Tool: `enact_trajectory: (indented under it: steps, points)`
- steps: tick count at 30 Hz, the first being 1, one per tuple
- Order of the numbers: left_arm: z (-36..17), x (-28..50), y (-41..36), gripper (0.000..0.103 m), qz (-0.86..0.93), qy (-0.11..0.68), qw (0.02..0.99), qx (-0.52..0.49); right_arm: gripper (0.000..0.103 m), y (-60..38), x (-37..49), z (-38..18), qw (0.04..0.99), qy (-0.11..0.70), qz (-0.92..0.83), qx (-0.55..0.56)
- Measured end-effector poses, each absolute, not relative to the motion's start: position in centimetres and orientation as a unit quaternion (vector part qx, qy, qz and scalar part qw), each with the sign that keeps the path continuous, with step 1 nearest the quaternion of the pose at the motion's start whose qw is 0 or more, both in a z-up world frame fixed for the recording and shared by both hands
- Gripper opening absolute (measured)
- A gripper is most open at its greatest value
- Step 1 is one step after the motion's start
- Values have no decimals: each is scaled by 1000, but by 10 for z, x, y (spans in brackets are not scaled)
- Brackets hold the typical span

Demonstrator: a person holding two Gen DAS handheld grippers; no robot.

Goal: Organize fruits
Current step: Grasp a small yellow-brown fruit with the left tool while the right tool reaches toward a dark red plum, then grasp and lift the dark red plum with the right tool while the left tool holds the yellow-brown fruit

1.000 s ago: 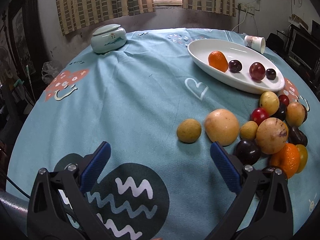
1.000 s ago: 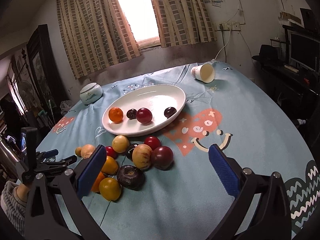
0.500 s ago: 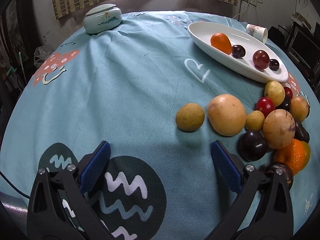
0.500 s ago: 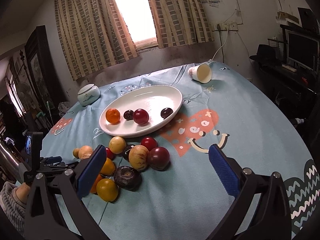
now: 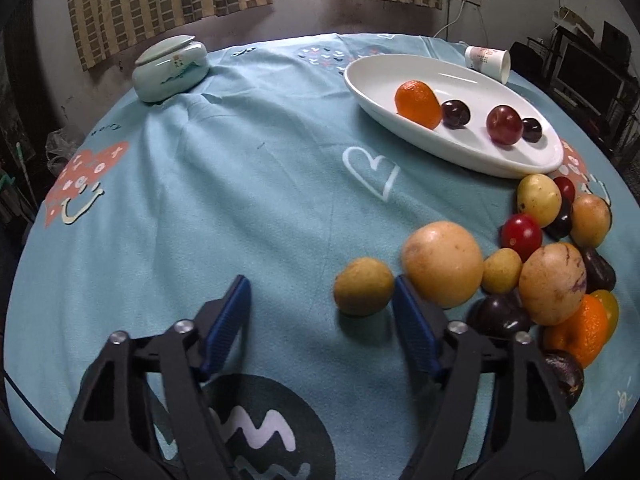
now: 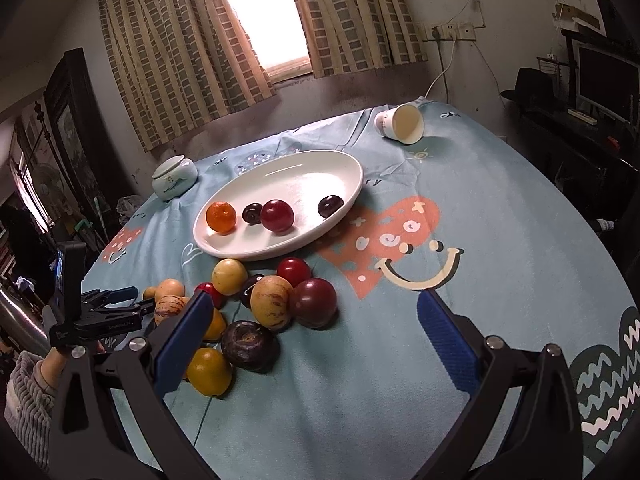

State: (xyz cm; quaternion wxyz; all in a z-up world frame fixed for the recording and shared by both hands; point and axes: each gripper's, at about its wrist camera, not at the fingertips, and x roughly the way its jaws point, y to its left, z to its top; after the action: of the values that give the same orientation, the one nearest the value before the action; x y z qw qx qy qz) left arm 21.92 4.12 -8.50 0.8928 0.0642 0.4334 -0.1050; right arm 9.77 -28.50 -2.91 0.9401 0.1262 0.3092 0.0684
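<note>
Now four fruits (image 6: 277,216) (one orange) – one plate (image 6: 344,204).

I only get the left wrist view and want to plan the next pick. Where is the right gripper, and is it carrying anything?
Observer: The right gripper hangs above the tablecloth, just short of the fruit pile. Its jaws are open and grip nothing.
Operator: Is anything inside the tipped cup?
Observer: The right wrist view looks straight into the cup, and it appears empty.
Operator: Is any person in shot?
Observer: Only a hand in a grey ribbed sleeve, at that view's left edge.
</note>
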Motion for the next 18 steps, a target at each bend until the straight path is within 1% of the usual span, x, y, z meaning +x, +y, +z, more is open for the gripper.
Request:
enact_trajectory:
  steps: [1, 2, 3, 5, 6, 7, 14, 18]
  points:
    - [-85, 219, 40, 60, -109, 432, 893, 64, 102, -284, 98, -30, 939, 311, 70, 126]
    - [-85, 217, 38, 59, -109, 430, 893, 68, 102, -284, 99, -30, 939, 313, 70, 124]
    - [-85, 216, 36, 55, -113, 429, 894, 71, 102, -283, 99, -30, 939, 314, 71, 123]
    - [-84, 214, 34, 43, -123, 426, 894, 69, 102, -283, 100, -31, 938, 315, 71, 122]
    - [-84, 213, 34, 35, -129, 426, 893, 66, 102, -283, 100, -31, 938, 316, 72, 122]
    - [-84, 212, 33, 30, -135, 425, 893, 62, 102, -283, 100, -31, 938, 317, 73, 122]
    - [-83, 210, 34, 28, -134, 425, 894, 53, 102, -283, 103, -32, 937, 319, 73, 119]
    - [-66, 196, 41, 28, -123, 398, 908, 37, 102, -276, 107, -38, 935, 331, 78, 103]
